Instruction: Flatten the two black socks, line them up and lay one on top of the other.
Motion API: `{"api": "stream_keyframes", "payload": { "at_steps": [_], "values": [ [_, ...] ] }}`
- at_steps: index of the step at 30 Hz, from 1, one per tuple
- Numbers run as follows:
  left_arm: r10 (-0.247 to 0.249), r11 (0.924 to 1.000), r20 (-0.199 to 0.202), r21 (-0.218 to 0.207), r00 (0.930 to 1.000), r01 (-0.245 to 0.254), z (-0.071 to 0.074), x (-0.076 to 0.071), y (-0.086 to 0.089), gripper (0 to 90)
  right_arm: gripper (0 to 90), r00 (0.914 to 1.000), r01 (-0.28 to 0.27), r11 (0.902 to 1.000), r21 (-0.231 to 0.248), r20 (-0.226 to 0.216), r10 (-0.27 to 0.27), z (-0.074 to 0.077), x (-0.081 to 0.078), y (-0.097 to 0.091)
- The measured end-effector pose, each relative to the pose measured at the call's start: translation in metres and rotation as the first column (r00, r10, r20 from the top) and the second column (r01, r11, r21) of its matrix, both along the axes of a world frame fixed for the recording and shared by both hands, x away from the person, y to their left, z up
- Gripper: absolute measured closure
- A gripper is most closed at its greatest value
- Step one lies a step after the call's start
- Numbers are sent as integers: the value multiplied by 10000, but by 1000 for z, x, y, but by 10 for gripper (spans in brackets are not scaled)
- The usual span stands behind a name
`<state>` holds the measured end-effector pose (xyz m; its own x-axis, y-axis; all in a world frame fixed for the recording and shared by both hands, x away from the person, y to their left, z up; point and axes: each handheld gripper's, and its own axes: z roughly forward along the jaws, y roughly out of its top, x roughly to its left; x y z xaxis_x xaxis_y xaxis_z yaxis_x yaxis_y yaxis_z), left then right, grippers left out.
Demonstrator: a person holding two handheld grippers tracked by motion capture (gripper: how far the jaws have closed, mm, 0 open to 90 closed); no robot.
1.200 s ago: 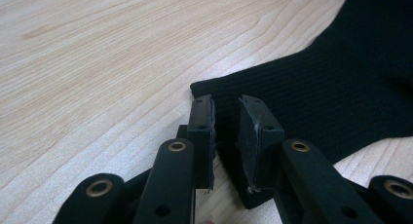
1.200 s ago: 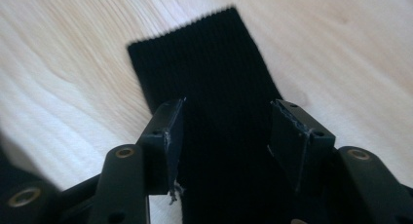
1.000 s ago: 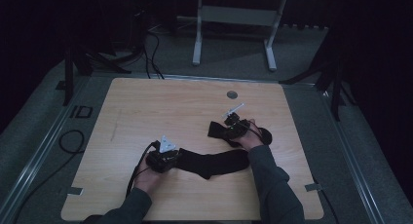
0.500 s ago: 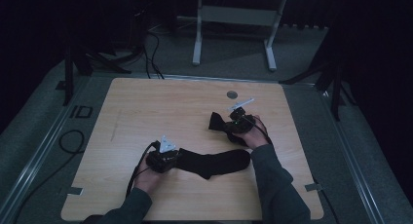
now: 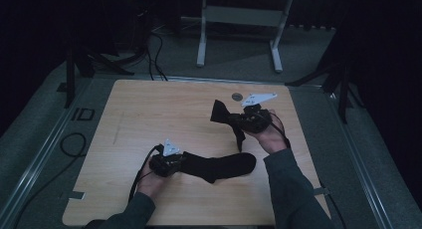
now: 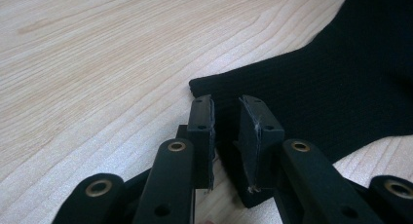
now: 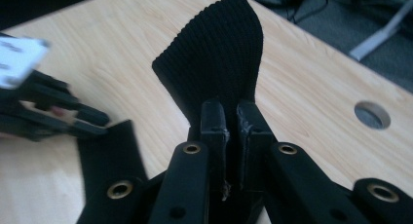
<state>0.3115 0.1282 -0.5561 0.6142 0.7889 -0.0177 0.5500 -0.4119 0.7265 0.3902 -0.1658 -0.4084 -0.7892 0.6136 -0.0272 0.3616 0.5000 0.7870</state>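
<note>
Two black socks are on a light wooden table. One sock lies flat near the front. My left gripper rests low at its cuff, shut on the cuff's edge. My right gripper is held above the table's far right part. Its jaws have just been closing and now pinch the second sock. That sock's cuff stands out past the pads, and the rest of it hangs down toward the table. The left gripper also shows, blurred, in the right gripper view.
A round cable hole sits near the table's far edge, just behind the right gripper. Beyond the table stands a white metal frame, with cables on the grey floor. The left half of the tabletop is bare wood.
My right gripper has risen and shifted toward the far right with the second sock, pulling it up off the table. The left gripper and its sock have stayed put.
</note>
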Motion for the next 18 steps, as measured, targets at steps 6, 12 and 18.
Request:
{"api": "stream_keyframes", "payload": {
  "at_steps": [6,12,18],
  "values": [
    [-1,10000,-11,10,10000,1,0,0,1,761,832,9982,-406,9989,215,445,396,16,-29,-3],
    [18,10000,-18,23,10000,-18,0,0,0,761,832,9973,-577,9983,-75,449,580,16,-52,-4],
    [44,10000,25,18,10000,-44,0,0,0,761,831,9963,-847,9958,-340,-166,842,-7,-61,13]
  ]
}}
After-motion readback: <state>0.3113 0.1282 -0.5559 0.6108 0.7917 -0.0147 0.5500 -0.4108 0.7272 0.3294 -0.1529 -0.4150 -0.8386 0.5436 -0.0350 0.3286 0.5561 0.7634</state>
